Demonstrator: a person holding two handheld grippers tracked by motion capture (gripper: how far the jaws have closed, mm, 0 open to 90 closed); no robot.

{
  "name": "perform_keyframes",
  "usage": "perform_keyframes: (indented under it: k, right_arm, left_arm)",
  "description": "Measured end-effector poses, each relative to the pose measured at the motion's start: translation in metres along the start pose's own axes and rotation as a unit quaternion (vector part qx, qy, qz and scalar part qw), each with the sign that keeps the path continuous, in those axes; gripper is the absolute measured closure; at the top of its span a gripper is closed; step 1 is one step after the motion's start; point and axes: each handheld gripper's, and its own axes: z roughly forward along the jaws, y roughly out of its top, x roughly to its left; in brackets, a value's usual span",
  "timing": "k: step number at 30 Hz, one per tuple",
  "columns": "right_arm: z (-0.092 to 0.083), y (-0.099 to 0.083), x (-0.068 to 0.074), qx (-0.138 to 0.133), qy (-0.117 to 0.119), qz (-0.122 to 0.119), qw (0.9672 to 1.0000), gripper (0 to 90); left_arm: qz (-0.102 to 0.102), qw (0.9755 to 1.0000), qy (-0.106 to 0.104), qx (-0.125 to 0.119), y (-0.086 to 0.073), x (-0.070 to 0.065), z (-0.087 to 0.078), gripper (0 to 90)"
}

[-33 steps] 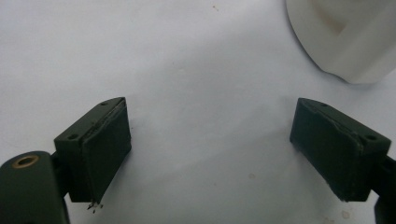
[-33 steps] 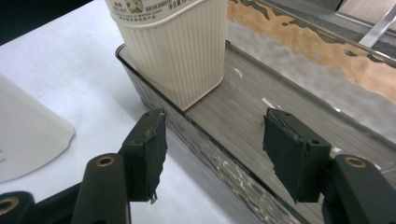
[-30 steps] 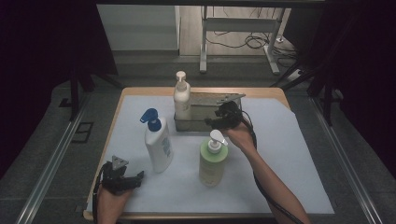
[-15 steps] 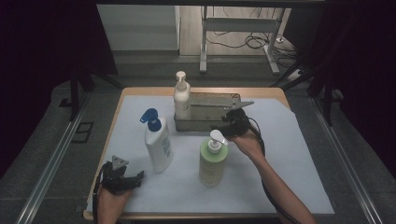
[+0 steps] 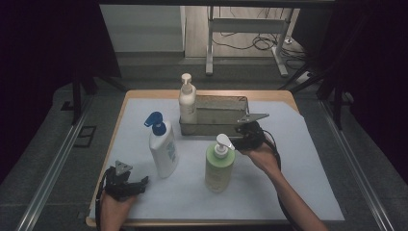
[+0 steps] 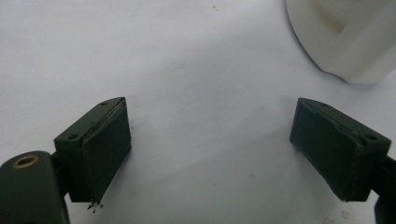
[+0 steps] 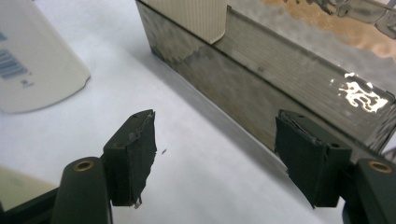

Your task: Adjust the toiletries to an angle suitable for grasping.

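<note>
A metal tray (image 5: pixel 221 117) stands at the back middle of the white sheet, with a cream pump bottle (image 5: pixel 187 102) upright in its left end. In front stand a white bottle with a blue pump (image 5: pixel 162 147) and a green bottle with a white pump (image 5: pixel 219 167). My right gripper (image 5: pixel 239 133) hovers just in front of the tray's right end, beside the green bottle's pump. Its jaws have just been opening and nothing is between them (image 7: pixel 215 135); the tray wall (image 7: pixel 289 74) lies ahead. My left gripper (image 5: pixel 142 182) rests open on the sheet at the front left (image 6: pixel 210 126), near the white bottle's base (image 6: pixel 345 37).
The white sheet (image 5: pixel 298 159) covers a wooden table (image 5: pixel 120 108) ringed by dark floor. A desk frame and cables (image 5: pixel 250 43) stand beyond the far edge. Bare sheet lies to the right of the green bottle and along the front.
The right hand has drawn back from the tray toward the front and right, to beside the green bottle's pump. The left hand has stayed in place.
</note>
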Motion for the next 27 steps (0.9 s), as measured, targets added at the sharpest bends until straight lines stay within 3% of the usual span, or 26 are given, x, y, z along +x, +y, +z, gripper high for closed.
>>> perform_keyframes:
  k: [27]
  right_arm:
    - [-0.041,-0.046,0.009,0.008,0.006,-0.014,0.9999,22.2]
  left_arm:
    - [0.001,1.0,0.0,0.001,0.0,0.0,0.0,12.2]
